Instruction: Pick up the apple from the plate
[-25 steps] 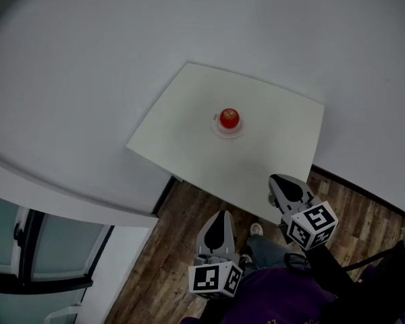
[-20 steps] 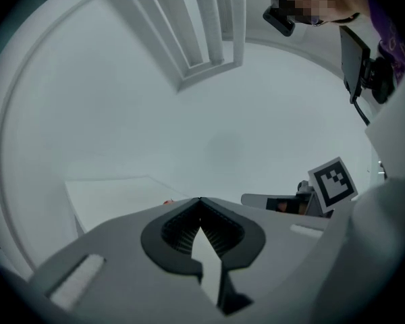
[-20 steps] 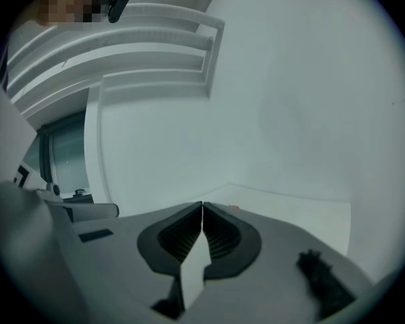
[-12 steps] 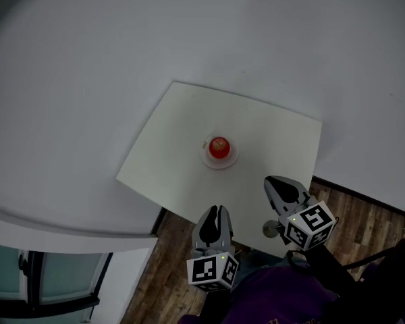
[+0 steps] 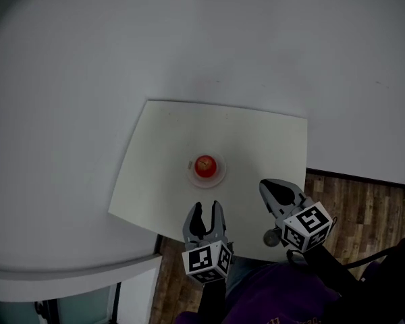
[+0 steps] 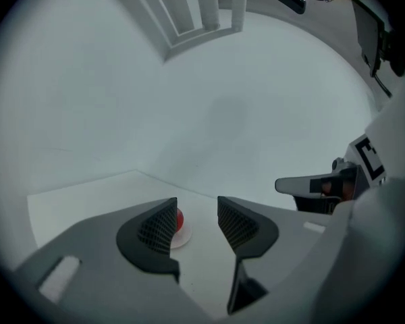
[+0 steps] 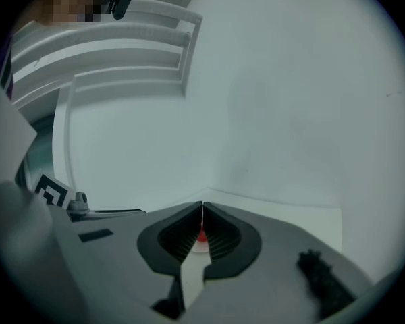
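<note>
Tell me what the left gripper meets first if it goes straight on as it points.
Probably the apple on its plate, slightly left of the line; only table lies between. The left gripper has opening, empty jaws. Depth is unclear.

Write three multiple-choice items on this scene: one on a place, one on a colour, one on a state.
1. Where is the apple?
A. On the plate
B. On a chair
C. In a bowl

2. What colour is the table?
A. Black
B. White
C. Green

3. How do the jaws of the right hand-held gripper stand?
A. Wide apart
B. Clamped on the apple
C. Together, holding nothing

Answers: 1 A, the apple sits on the small plate mid-table. 2 B, the tabletop is plain white. 3 C, the right gripper view shows the tips meeting, with the apple far beyond them.
</note>
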`<action>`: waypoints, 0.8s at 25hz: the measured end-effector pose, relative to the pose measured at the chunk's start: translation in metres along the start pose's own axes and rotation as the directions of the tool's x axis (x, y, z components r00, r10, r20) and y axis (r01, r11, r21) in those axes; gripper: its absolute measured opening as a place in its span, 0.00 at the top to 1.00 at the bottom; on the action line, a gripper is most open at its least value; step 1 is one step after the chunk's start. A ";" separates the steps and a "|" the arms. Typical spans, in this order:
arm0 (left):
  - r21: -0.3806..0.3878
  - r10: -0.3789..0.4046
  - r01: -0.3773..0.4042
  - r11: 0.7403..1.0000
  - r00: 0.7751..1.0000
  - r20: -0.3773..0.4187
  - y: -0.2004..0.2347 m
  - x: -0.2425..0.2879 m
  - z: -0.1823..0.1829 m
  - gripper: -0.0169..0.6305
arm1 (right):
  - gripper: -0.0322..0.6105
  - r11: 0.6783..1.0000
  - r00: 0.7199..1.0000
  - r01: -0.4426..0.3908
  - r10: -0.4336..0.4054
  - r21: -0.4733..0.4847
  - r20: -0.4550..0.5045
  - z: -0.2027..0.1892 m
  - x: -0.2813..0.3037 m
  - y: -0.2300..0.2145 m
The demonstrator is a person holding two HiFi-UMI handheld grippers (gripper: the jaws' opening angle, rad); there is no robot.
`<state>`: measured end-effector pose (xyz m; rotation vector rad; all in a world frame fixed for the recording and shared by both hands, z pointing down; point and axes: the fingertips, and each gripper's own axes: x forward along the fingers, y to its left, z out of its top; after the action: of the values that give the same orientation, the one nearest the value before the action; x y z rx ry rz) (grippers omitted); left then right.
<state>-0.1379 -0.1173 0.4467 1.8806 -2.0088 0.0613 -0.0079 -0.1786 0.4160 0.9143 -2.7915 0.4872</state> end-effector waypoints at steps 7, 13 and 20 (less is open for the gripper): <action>0.078 -0.071 0.075 0.994 0.996 -0.047 0.012 0.041 -0.006 0.63 | 0.93 0.994 0.994 0.104 -0.104 0.016 0.015 0.001 0.002 -0.011; 0.053 -0.115 0.123 0.991 0.984 -0.134 0.021 0.078 -0.031 0.49 | 0.93 0.989 0.989 0.149 -0.149 0.017 0.023 0.000 0.005 -0.020; 0.082 -0.082 0.099 0.992 0.978 -0.190 0.039 0.110 -0.054 0.38 | 0.93 0.987 0.987 0.163 -0.163 0.012 0.000 -0.003 0.013 -0.025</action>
<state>-0.1652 -0.2025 0.5393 1.9417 -1.8211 0.2982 -0.0032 -0.2041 0.4290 1.1342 -2.6870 0.4785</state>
